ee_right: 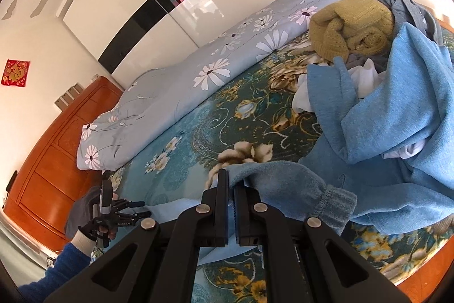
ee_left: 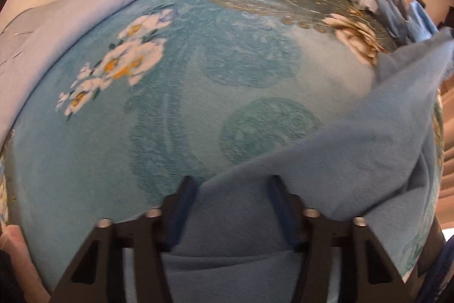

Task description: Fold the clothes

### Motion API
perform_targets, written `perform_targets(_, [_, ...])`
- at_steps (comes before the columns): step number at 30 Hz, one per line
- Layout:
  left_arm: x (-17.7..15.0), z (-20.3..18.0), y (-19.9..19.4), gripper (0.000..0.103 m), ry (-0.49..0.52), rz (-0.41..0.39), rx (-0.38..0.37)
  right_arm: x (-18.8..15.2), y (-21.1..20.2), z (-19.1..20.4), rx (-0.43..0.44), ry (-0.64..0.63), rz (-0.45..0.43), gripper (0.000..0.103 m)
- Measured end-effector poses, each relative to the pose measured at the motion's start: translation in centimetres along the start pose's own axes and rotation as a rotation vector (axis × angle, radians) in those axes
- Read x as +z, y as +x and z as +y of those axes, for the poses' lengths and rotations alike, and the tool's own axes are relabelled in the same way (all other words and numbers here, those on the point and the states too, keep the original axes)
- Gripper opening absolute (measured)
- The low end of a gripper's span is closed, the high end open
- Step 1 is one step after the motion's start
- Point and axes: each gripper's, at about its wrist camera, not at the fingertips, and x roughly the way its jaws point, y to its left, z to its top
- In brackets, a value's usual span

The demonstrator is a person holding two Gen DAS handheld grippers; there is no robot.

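The light blue sweater [ee_right: 391,149] lay rumpled on the patterned bedspread [ee_right: 198,132], its body at about three o'clock in the right wrist view and one sleeve running toward the lower middle. The right gripper [ee_right: 230,183] had its fingers drawn narrow on that sleeve, the ribbed cuff [ee_right: 337,203] hanging just beside them at four o'clock. The left gripper [ee_left: 231,189] stood with its fingers wide, blue cloth lying between and under them with nothing pinched. The likeliest trouble, I judged, was the thin bite slipping off the soft knit once the sleeve was pulled, or the far fold dragging the white garment [ee_right: 366,75] caught in it at two o'clock. The pile of clothes with the yellow knit [ee_right: 351,27] at one o'clock crowded that side, so a sweep there could tumble it. Open bedspread stretched from nine to twelve o'clock in the left wrist view, bounded by the rolled floral quilt [ee_right: 181,81]; the bed's near edge at five o'clock could let the cloth slide off.
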Motion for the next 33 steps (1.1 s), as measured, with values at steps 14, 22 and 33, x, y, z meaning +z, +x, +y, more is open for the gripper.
perform_targets(14, [-4.0, -2.0, -7.7, 0.005, -0.284, -0.272, 0.322, -0.2, -2.4, 3.0, 0.038, -0.045, -0.072, 0.004])
perform_targets(22, [-6.9, -3.9, -22.6, 0.005, -0.348, -0.579, 0.527, 0.0, -5.5, 6.0, 0.094, -0.132, -0.164, 0.004])
perform_targets(33, [0.2, 7.4, -17.4, 0.005, -0.444, -0.337, 0.656, 7.9, 7.2, 12.2, 0.0, -0.332, -0.029, 0.004])
